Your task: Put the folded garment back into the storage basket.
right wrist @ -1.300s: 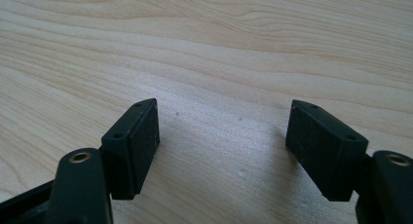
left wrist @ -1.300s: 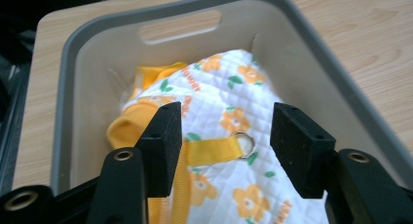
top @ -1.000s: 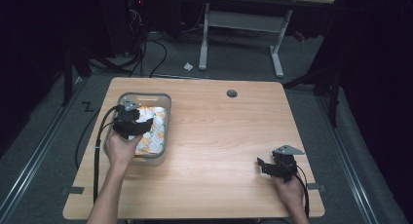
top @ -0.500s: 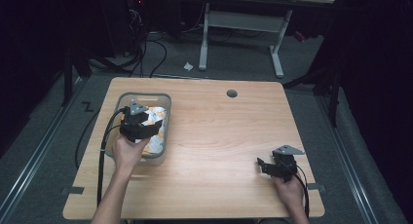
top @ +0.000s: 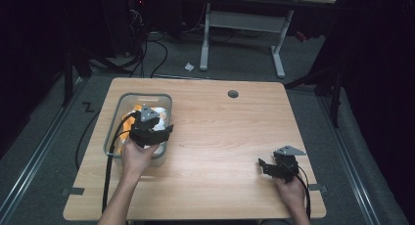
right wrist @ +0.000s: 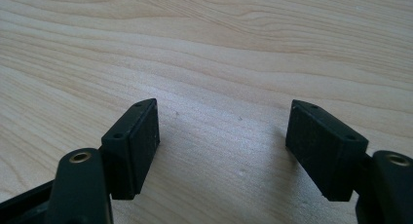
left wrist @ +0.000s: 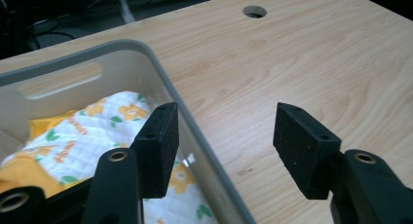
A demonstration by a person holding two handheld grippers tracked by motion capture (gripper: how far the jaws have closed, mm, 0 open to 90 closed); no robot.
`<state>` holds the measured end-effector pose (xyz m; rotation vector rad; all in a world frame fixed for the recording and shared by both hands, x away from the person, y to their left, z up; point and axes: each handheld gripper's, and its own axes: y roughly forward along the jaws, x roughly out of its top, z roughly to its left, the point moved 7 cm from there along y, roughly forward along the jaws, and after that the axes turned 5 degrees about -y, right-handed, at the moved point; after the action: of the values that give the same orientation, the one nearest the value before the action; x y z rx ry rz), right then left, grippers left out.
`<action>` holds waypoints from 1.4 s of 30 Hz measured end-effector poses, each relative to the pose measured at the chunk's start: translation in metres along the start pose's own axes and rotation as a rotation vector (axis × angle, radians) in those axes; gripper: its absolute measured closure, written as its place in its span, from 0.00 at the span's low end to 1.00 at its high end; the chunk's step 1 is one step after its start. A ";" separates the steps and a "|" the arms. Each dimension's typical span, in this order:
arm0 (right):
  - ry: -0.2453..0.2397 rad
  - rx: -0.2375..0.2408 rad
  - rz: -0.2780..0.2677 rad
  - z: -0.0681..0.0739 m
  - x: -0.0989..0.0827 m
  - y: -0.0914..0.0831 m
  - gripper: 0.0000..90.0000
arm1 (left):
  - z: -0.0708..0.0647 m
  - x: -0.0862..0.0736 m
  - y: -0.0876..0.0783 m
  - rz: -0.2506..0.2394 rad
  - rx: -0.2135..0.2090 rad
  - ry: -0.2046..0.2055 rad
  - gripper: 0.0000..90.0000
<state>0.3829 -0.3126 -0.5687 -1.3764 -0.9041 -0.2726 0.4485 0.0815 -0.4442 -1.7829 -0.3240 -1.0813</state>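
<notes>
Straddling the bin's point(left wrist: 195, 131) near wall, the left gripper point(left wrist: 224, 136) stood wide and empty, one jaw over the flowered cloth point(left wrist: 92, 131) inside and the other out over the bare table point(left wrist: 302, 53). The cloth lay bunched in the bin, white with orange flowers, with a yellow piece tucked beside it; in the high view the bin point(top: 113, 129) sat at the table's point(top: 235, 137) left half with the left gripper point(top: 155, 129) above its right rim. The likely trouble was that wall: if the gripper dropped as it stood, a jaw could strike the rim or close on plastic instead of fabric, tipping or dragging the light bin. Even once moved inward, a shallow pinch might catch only a top fold, so the cloth could slip free or haul the yellow piece along. The trailing cable near the bin might snag its edge as well. The right gripper point(right wrist: 221, 146) rested wide and empty over bare wood, well apart from the bin, too far to steady it.
</notes>
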 end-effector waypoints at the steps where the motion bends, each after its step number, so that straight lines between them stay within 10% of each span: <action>1: 0.000 0.000 0.000 0.000 0.000 0.000 0.32 | -0.004 -0.001 0.000 -0.004 -0.002 0.007 0.47; 32: 0.000 0.000 0.000 0.000 0.000 0.000 0.32 | -0.092 -0.047 0.037 0.044 -0.167 0.088 0.47; 42: -0.001 0.000 0.000 0.000 0.000 0.000 0.32 | -0.102 -0.083 0.073 0.120 -0.137 0.117 0.47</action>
<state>0.3827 -0.3126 -0.5687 -1.3761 -0.9048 -0.2721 0.3945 -0.0194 -0.5421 -1.8255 -0.0724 -1.1391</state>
